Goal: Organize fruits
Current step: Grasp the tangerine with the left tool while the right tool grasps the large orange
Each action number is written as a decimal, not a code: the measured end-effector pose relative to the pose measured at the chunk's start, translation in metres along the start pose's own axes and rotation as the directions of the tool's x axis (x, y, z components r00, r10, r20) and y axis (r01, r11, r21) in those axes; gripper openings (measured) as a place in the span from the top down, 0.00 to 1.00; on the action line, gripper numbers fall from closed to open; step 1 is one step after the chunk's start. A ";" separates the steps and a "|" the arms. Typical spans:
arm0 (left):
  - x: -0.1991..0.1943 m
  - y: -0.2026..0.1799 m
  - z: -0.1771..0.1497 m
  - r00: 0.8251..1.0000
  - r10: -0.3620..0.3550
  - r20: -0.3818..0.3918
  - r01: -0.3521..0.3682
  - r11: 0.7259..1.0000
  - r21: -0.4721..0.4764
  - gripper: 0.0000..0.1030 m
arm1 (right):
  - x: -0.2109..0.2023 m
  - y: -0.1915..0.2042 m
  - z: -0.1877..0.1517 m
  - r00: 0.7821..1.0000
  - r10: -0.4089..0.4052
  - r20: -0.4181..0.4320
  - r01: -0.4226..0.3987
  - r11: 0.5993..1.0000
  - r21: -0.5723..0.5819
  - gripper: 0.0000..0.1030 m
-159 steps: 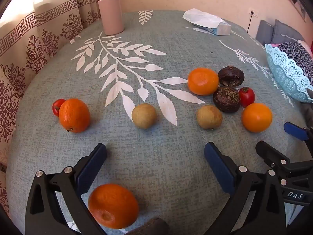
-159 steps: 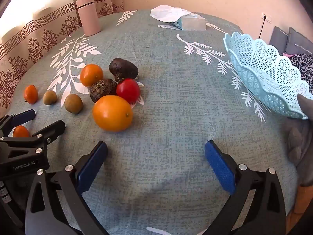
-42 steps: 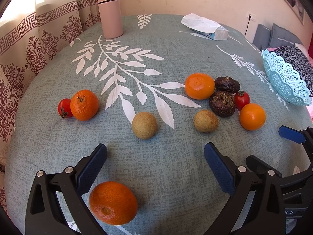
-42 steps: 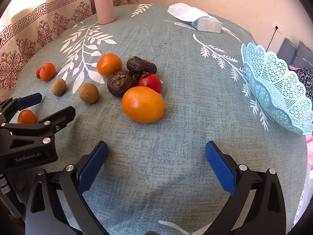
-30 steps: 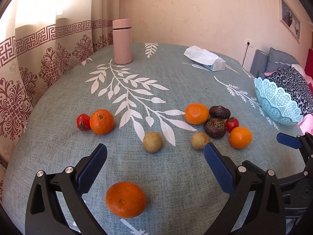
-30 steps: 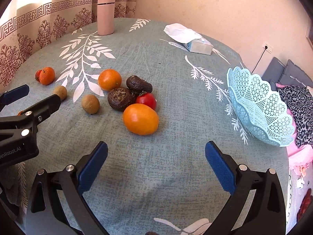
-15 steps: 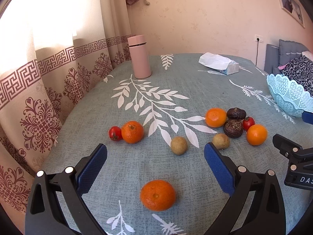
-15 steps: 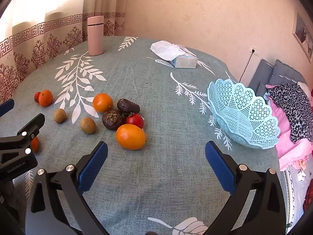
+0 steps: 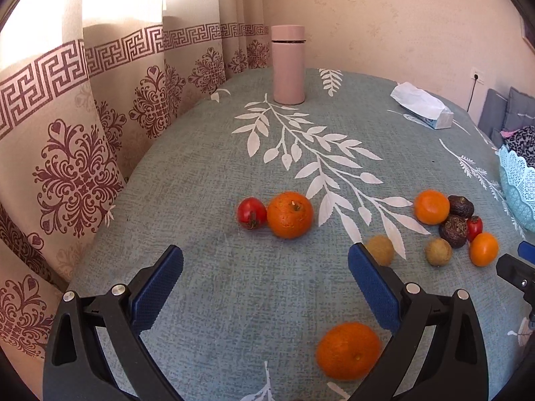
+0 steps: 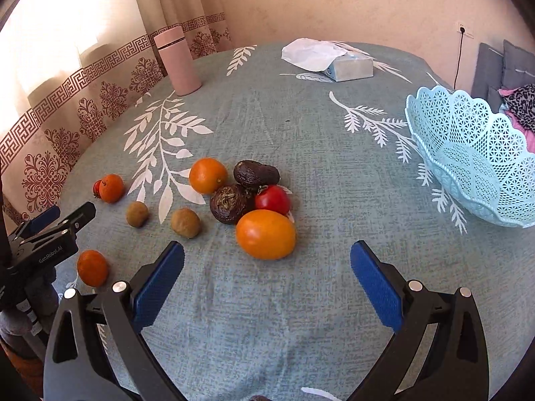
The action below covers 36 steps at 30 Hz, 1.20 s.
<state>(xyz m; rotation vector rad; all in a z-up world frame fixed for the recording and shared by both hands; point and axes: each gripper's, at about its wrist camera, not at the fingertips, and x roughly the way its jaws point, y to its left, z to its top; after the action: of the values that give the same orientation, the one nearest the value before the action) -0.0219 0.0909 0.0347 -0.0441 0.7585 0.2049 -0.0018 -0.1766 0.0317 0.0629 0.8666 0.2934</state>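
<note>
Fruits lie scattered on the grey-green tablecloth. In the left wrist view my left gripper (image 9: 265,267) is open and empty, facing an orange (image 9: 290,214) with a tomato (image 9: 251,213) beside it; another orange (image 9: 347,351) lies near its right finger. In the right wrist view my right gripper (image 10: 267,267) is open and empty, just short of a large orange (image 10: 265,234) that fronts a cluster: a tomato (image 10: 272,199), two dark fruits (image 10: 230,203), an orange (image 10: 208,175). Two brown fruits (image 10: 185,223) lie to its left. A light-blue lattice basket (image 10: 474,157) stands empty at the right.
A pink flask (image 10: 178,64) stands at the table's far left, and a tissue pack (image 10: 334,58) lies at the far side. A patterned curtain (image 9: 83,133) hangs along the left edge. Cushions and cloth (image 10: 515,77) lie beyond the basket.
Both grippers have pulled back and risen, so more of the table shows. The left view has swung left toward the curtain. No fruit has moved; both grippers stay open.
</note>
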 end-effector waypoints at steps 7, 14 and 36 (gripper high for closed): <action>0.029 0.019 0.015 0.997 -0.011 -0.074 0.008 0.999 -0.049 0.14 | 0.013 0.006 0.004 1.000 0.009 -0.026 -0.009 1.000 -0.008 0.02; 0.037 0.013 0.026 0.998 -0.025 -0.063 0.023 0.999 -0.029 0.19 | 0.020 0.006 0.005 0.999 0.009 -0.035 -0.009 1.000 -0.010 0.02; -0.006 -0.003 -0.012 0.962 -0.211 -0.174 0.214 0.977 -0.001 0.38 | 0.025 0.002 0.002 0.999 0.001 -0.037 -0.002 1.000 -0.016 0.10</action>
<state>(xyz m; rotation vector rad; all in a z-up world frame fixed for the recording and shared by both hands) -0.0338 0.0858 0.0299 -0.1275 0.9230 -0.0108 0.0147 -0.1671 0.0149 0.0432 0.9011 0.3034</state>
